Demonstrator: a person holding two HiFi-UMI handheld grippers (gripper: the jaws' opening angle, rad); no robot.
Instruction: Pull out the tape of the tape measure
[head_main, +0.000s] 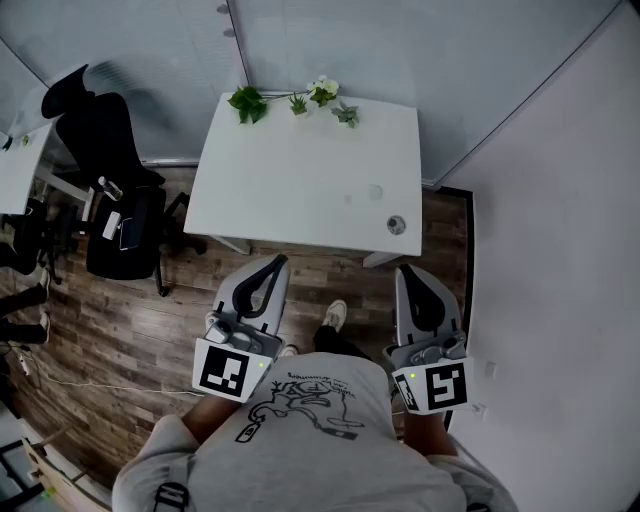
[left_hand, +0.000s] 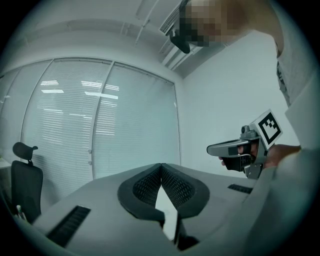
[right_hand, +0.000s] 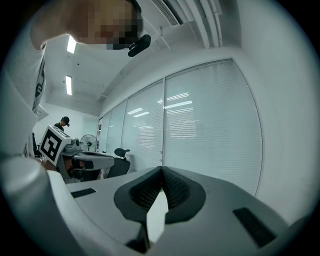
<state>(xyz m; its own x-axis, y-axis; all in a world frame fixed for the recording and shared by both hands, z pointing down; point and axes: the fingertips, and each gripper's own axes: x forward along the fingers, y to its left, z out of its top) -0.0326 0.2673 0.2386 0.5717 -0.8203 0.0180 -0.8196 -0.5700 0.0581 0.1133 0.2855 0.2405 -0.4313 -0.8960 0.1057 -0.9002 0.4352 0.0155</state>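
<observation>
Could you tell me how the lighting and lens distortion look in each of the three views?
Head view: soft, even light; the white table is bright but not washed out, and the picture is sharp. Left gripper view: strong fisheye with dark corners; light reflections streak the glass partition. Right gripper view: same fisheye and dark corners; a ceiling light strip glares.

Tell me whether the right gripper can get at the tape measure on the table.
Probably yes, once it moves forward. The right gripper is short of the white table, fingers shut and empty; the tape measure lies alone near its near right corner, nothing between.
</observation>
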